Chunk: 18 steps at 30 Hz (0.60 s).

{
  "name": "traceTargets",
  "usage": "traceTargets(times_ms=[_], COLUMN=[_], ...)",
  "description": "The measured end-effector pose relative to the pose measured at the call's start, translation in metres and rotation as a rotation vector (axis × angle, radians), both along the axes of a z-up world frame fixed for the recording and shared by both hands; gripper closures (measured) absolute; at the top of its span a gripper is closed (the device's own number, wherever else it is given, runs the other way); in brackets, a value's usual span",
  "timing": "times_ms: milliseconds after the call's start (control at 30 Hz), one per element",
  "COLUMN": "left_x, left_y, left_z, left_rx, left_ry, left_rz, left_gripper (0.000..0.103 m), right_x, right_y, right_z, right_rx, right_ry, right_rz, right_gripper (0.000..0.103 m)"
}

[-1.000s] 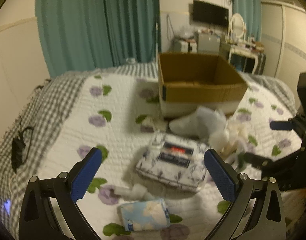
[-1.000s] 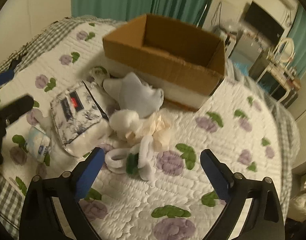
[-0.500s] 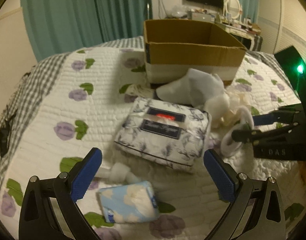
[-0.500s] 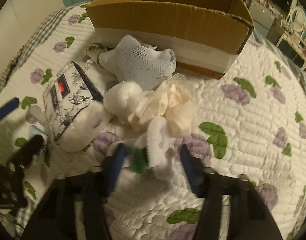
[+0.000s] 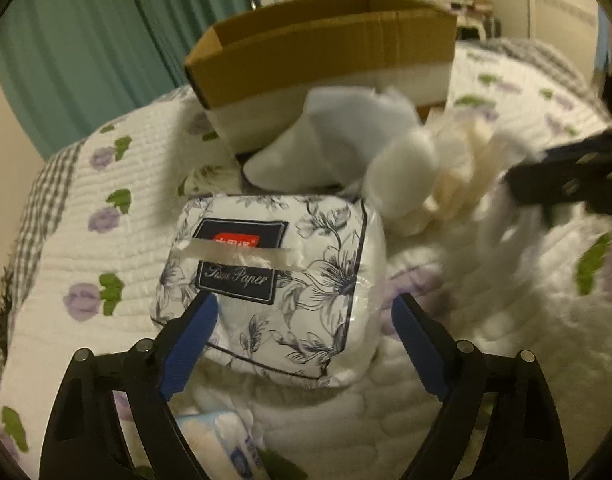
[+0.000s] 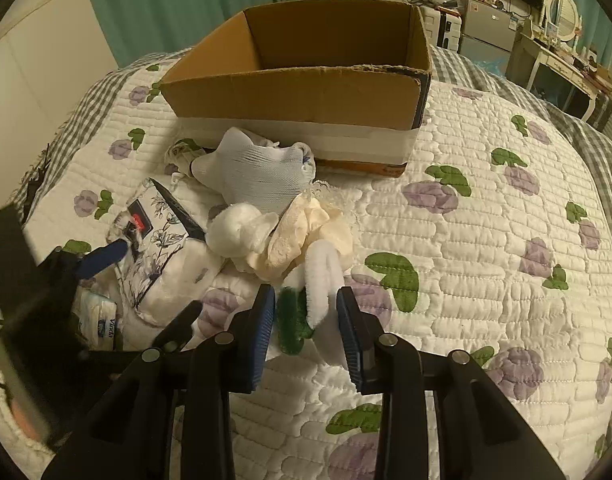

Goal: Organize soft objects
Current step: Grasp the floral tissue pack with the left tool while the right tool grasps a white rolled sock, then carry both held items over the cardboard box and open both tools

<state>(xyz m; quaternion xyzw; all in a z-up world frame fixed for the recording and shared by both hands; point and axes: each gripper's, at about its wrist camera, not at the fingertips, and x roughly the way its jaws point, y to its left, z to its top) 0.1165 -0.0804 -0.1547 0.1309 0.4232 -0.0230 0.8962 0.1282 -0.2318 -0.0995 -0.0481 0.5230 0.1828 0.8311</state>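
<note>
With the right tongs (image 6: 306,320) just narrowed around the fuzzy white and green strands (image 6: 306,304) on the bed (image 6: 486,240) and the left tongs (image 5: 301,336) closing, still apart, about the tissue pack (image 5: 273,264), the neighbouring cream scrunchie (image 6: 306,236) may be dragged along.

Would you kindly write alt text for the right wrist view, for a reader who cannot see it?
The right claw has just been closing around a fuzzy white and green loop on a floral quilt. Behind lie a cream scrunchie, a white puff and a pale blue sock, before an open cardboard box. The left claw reaches a tissue pack.
</note>
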Motion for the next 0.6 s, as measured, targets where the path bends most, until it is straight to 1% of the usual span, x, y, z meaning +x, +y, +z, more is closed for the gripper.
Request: traceTargets(times_ms=[33, 67, 100, 133, 200, 300, 367, 467, 533, 600], left_x=[0.001, 0.001, 0.0, -0.001, -0.005, -0.014, -0.017, -0.021, -0.025, -0.031], left_y=[-0.001, -0.001, -0.001, 0.001, 0.003, 0.003, 0.005, 0.015, 0.022, 0.026], left_z=[-0.004, -0.006, -0.006, -0.004, 0.002, 0.013, 0.02, 0.04, 0.06, 0.083], left_rx=[0.028, 0.049, 0.047, 0.035, 0.023, 0.012, 0.005, -0.071, -0.131, -0.163], left_ry=[-0.008, -0.019, -0.022, -0.026, -0.04, -0.068, -0.079, -0.084, -0.105, -0.139], left_rz=[0.003, 0.003, -0.007, -0.008, -0.019, -0.039, -0.036, -0.034, -0.037, -0.047], left_gripper=[0.023, 0.028, 0.035, 0.039, 0.056, 0.067, 0.069, 0.071, 0.071, 0.071], right_x=[0.0, -0.001, -0.001, -0.002, -0.003, -0.007, -0.009, -0.015, -0.018, -0.02], right_y=[0.002, 0.002, 0.001, 0.0, 0.0, -0.002, -0.003, -0.002, -0.001, 0.002], right_z=[-0.001, -0.001, 0.0, 0.001, 0.003, 0.008, 0.011, 0.02, 0.029, 0.046], right_rx=[-0.002, -0.003, -0.002, 0.002, 0.008, 0.015, 0.017, 0.013, 0.011, 0.013], right_ry=[-0.003, -0.006, -0.012, -0.018, -0.031, -0.05, -0.063, -0.097, -0.134, -0.182], right_rz=[-0.001, -0.003, -0.005, -0.007, -0.011, -0.015, -0.017, -0.012, -0.007, 0.004], right_gripper=[0.071, 0.071, 0.071, 0.071, 0.072, 0.073, 0.073, 0.074, 0.074, 0.075])
